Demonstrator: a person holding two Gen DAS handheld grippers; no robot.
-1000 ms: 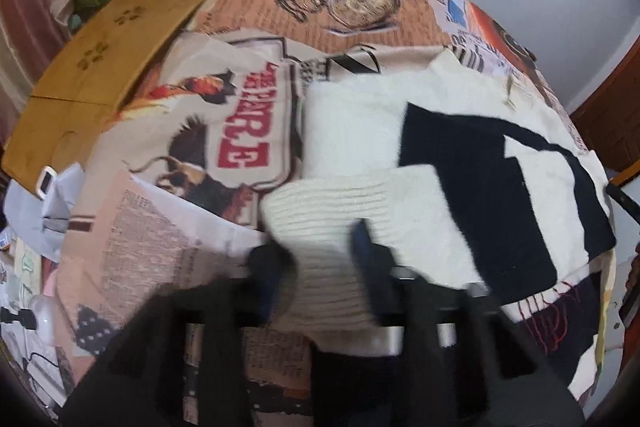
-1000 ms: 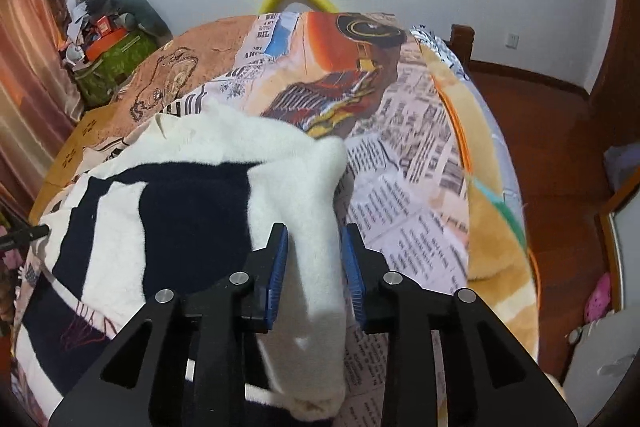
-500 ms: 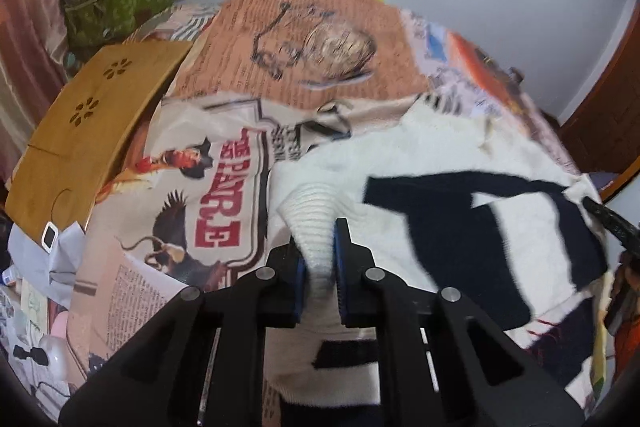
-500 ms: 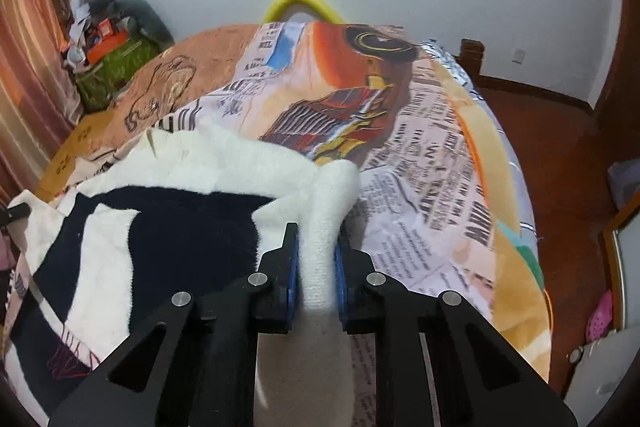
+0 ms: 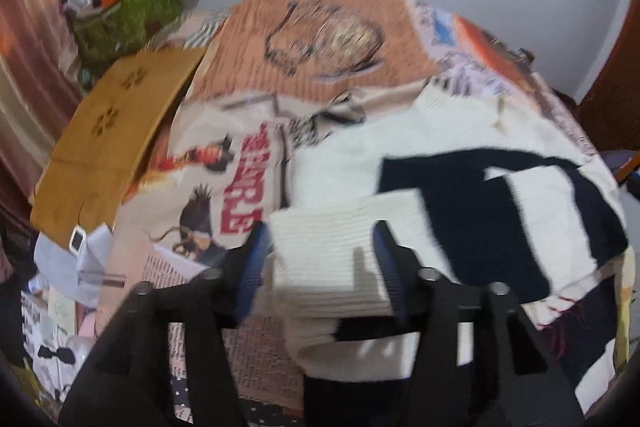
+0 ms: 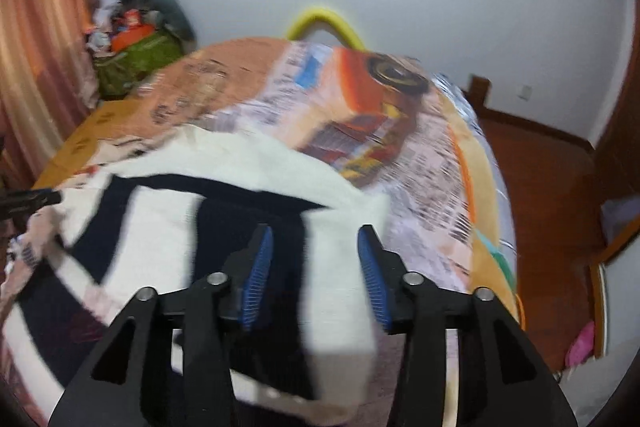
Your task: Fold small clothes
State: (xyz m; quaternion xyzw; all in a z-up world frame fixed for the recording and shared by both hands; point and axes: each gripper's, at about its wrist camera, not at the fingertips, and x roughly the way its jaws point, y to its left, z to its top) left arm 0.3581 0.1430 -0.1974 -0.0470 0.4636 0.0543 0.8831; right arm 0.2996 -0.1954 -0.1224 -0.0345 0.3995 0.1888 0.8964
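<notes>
You had both sleeves laid over the sweater [image 5: 480, 211]; both grippers' fingers [image 5: 256, 259] [image 6: 260, 263] had just opened, empty; body folds remained.

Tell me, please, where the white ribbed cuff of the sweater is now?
In the left wrist view, the ribbed cuff lies low and central, between the open left gripper, on the sweater.

A green bag [image 5: 124, 21] stands beside a printed bedspread [image 6: 420, 163].

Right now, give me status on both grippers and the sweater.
Left gripper and right gripper open, jaws just opened. Sweater on the bed, cuffs folded inward, lying between the fingers. Nothing in the way.
</notes>
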